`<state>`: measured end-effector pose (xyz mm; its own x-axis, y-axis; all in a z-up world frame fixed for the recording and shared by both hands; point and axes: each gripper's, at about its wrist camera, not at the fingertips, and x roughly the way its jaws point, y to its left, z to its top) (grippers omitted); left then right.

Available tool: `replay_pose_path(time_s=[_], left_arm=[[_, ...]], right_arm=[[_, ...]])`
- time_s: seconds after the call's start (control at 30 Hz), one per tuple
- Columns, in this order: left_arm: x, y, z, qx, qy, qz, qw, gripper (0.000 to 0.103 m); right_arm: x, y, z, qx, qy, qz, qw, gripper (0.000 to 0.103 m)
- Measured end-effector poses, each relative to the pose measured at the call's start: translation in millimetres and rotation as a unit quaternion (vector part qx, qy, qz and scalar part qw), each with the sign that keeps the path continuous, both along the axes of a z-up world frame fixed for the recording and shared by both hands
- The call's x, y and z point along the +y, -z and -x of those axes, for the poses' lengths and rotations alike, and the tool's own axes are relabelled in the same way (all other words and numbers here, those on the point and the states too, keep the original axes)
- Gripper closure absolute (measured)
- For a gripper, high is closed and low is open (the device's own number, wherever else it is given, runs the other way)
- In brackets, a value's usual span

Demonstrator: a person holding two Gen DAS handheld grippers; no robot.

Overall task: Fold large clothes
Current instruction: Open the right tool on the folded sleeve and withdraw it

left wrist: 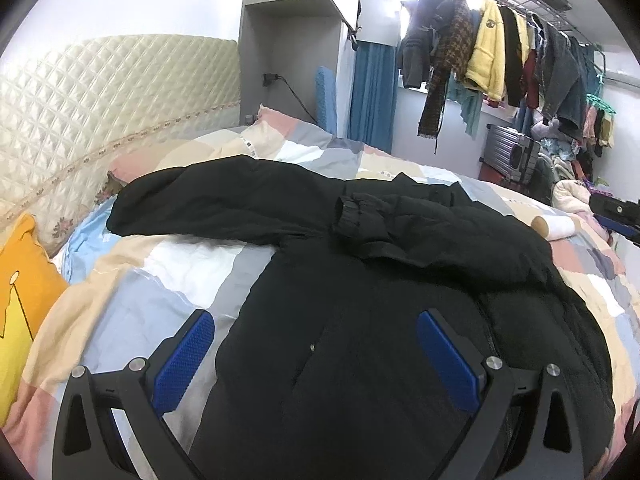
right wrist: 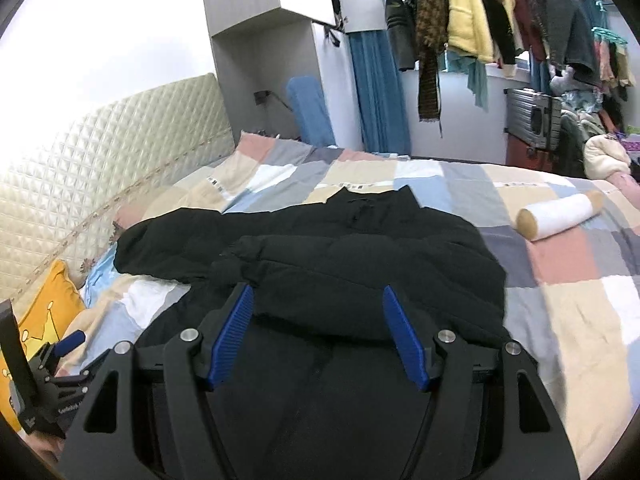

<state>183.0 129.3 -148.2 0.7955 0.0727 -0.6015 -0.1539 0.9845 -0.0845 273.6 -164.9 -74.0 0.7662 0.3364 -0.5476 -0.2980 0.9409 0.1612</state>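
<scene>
Folding the black jacket (left wrist: 360, 280) on the bed (left wrist: 160, 272), we have one sleeve (left wrist: 384, 220) laid across its chest; the other sleeve (left wrist: 192, 200) remains. Left claw (left wrist: 316, 356) and right claw (right wrist: 318, 332) are spread, empty.

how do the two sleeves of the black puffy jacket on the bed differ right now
The folded sleeve lies across the black puffy jacket's chest, cuff near the middle. The spread sleeve stretches sideways over the patchwork quilt, toward the quilted cream headboard. Both are black, padded and flat.
</scene>
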Motion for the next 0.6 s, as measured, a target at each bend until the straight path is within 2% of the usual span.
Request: replay_pose_path(time_s=[0.17, 0.6], left_arm=[[-1, -2, 17, 0.002, 0.003, 0.013, 0.9999, 0.000], [-12, -7, 28, -0.008, 0.009, 0.002, 0.9999, 0.000]], right_arm=[[-21, 0, 29, -0.015, 0.006, 0.005, 1.000, 0.035], [-66, 9, 87, -0.007, 0.023, -0.026, 0.999, 0.035]])
